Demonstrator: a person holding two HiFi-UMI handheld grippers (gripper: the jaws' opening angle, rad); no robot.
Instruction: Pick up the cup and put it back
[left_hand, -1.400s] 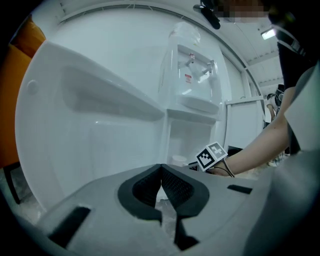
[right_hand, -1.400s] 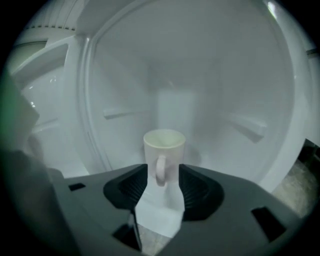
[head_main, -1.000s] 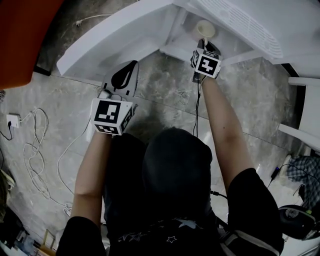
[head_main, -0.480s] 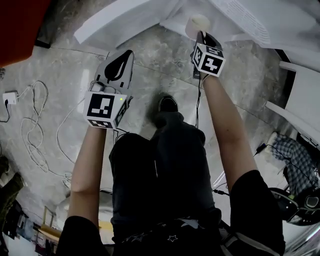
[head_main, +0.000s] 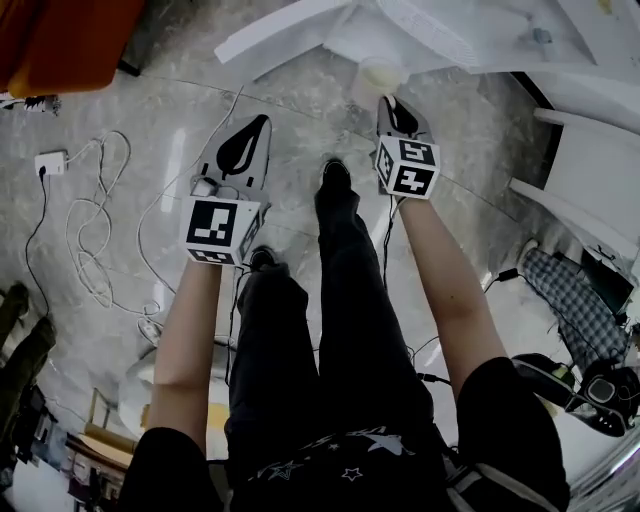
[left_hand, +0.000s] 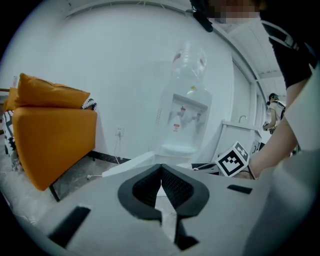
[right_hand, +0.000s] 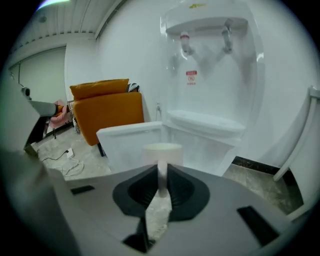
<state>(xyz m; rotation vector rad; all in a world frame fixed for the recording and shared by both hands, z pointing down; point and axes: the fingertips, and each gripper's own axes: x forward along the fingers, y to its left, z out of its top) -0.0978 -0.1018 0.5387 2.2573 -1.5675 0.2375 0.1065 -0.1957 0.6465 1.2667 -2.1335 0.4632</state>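
Right claw (right_hand: 161, 172) is clamped on the cup (right_hand: 162, 152) by its handle (right_hand: 162, 179) only; the pads pinch that thin loop and the body sits out beyond the tips. The cup is in the air, upright, in front of the dispenser (right_hand: 210, 65) and over bare floor (head_main: 300, 130), touching nothing else. Left claw (left_hand: 161, 175) is closed on nothing, held off to the side.

Risks as we see them:
- Pivot. With a handle-only grip the body can swing about the pads on any quick wrist move. The cup then tilts and arrives crooked.
- Slip. The handle looks smooth and glazed. If the pinch eases it drops straight to the stone floor, and a break is likely.
- Clip. The open white door (right_hand: 132, 142) stands just below and left of the cup, with the ledge (right_hand: 205, 122) behind it. A low or rushed return path could knock the cup's base on either edge and lever the handle out of the pads.
- Early release. Opening before the base sits flat would tip it over.
- Contents. We can't see inside the cup, so we'd treat a spill as possible.
- Cables (head_main: 80, 250) lie on the floor near the feet, so a step that way could snag.
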